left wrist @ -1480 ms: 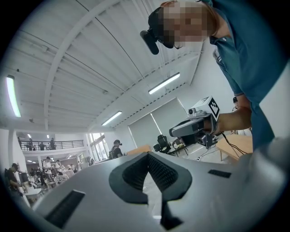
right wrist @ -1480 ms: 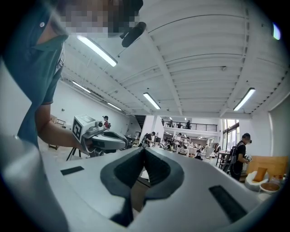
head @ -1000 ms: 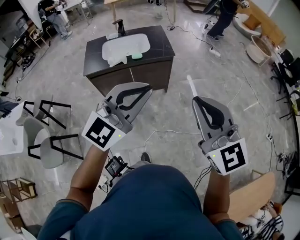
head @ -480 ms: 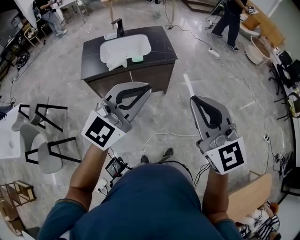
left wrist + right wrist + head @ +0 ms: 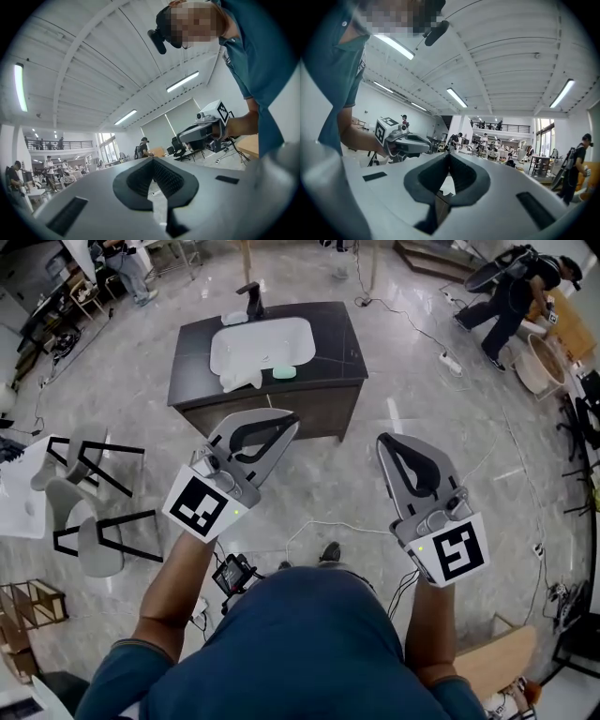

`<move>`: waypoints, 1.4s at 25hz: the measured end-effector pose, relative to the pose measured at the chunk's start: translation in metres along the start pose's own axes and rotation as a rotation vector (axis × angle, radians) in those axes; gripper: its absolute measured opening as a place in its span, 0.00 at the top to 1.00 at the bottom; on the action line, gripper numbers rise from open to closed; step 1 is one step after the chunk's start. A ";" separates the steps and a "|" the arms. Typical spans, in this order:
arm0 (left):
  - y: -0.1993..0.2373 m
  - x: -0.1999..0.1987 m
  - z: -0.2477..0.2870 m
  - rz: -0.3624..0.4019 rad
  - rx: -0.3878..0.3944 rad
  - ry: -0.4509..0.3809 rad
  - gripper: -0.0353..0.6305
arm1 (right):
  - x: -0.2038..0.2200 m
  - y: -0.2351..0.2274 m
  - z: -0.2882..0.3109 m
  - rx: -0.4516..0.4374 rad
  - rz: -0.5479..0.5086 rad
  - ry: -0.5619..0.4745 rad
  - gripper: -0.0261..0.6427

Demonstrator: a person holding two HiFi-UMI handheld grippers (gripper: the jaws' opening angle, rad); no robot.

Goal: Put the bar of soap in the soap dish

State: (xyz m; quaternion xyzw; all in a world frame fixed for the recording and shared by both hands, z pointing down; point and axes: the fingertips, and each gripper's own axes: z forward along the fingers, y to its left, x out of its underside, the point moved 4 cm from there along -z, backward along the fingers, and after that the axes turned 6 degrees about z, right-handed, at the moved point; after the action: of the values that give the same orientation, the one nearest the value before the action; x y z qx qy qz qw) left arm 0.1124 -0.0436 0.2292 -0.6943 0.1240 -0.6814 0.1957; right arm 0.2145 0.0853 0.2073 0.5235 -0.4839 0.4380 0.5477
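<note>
Both grippers are empty and well apart from the work area, so this reads as the approach stage; no grasp has been made.

The bar of soap, judged to be the small pale green block, lies on the dark worktop at the near right corner of the white basin. A small white item left of the faucet may be the soap dish; it is too small to confirm. Open floor separates the person from the cabinet.

The left gripper is held level on an outstretched forearm, tip angled far and right, towards the basin. Its jaws are together, nothing between them. The right gripper is held level alongside, well apart from the left, tip pointing far and slightly left. Its jaws are likewise closed on nothing.

Closed jaws suit carrying. They must part before either gripper can take the soap.
</note>
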 end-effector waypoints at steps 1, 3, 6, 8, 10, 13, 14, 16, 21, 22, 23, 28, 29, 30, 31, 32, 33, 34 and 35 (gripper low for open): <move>0.002 0.002 0.008 -0.003 -0.010 0.006 0.95 | 0.001 -0.009 0.002 -0.014 -0.003 -0.009 0.94; 0.003 0.005 0.024 -0.002 -0.021 0.023 0.95 | 0.004 -0.028 0.005 -0.041 -0.017 -0.025 0.94; 0.006 0.010 0.044 0.000 -0.044 0.044 0.95 | 0.011 -0.053 0.010 -0.070 -0.020 -0.025 0.94; 0.009 0.014 0.055 -0.004 -0.064 0.050 0.95 | 0.016 -0.066 0.016 -0.087 -0.020 -0.027 0.94; 0.012 0.018 0.062 -0.007 -0.074 0.058 0.95 | 0.021 -0.075 0.023 -0.102 -0.013 -0.024 0.94; 0.020 0.024 0.065 -0.010 -0.080 0.077 0.95 | 0.025 -0.083 0.036 -0.121 -0.001 -0.021 0.94; 0.025 0.027 0.065 -0.014 -0.087 0.080 0.95 | 0.026 -0.086 0.041 -0.125 -0.001 -0.018 0.94; 0.038 0.034 0.065 -0.025 -0.103 0.080 0.95 | 0.028 -0.091 0.054 -0.129 -0.002 -0.013 0.94; 0.074 0.054 0.063 -0.029 -0.106 0.074 0.95 | 0.031 -0.094 0.093 -0.126 0.000 0.005 0.94; 0.082 0.057 0.062 -0.032 -0.110 0.068 0.95 | 0.030 -0.094 0.102 -0.128 -0.005 0.010 0.94; 0.091 0.061 0.061 -0.034 -0.114 0.062 0.95 | 0.030 -0.094 0.111 -0.128 -0.010 0.011 0.94; 0.127 0.079 0.053 -0.033 -0.111 0.042 0.95 | 0.033 -0.092 0.153 -0.116 -0.022 0.021 0.94; 0.134 0.084 0.051 -0.035 -0.111 0.043 0.95 | 0.034 -0.091 0.161 -0.115 -0.024 0.022 0.94; 0.140 0.089 0.049 -0.035 -0.111 0.045 0.95 | 0.034 -0.091 0.169 -0.114 -0.024 0.023 0.94; 0.146 0.093 0.048 -0.035 -0.110 0.046 0.95 | 0.035 -0.090 0.175 -0.112 -0.023 0.024 0.94; 0.151 0.096 0.048 -0.036 -0.109 0.047 0.95 | 0.035 -0.090 0.181 -0.112 -0.021 0.027 0.94; 0.155 0.099 0.047 -0.039 -0.109 0.046 0.95 | 0.036 -0.089 0.186 -0.114 -0.019 0.030 0.94; 0.159 0.102 0.048 -0.044 -0.110 0.046 0.95 | 0.037 -0.089 0.191 -0.120 -0.018 0.032 0.94; 0.162 0.105 0.049 -0.050 -0.112 0.047 0.95 | 0.038 -0.090 0.197 -0.126 -0.017 0.033 0.94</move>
State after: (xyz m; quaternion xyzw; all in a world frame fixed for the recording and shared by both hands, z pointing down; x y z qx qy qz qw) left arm 0.1807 -0.2295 0.2525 -0.6909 0.1492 -0.6941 0.1365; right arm 0.2949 -0.1179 0.2285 0.4848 -0.4969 0.4104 0.5913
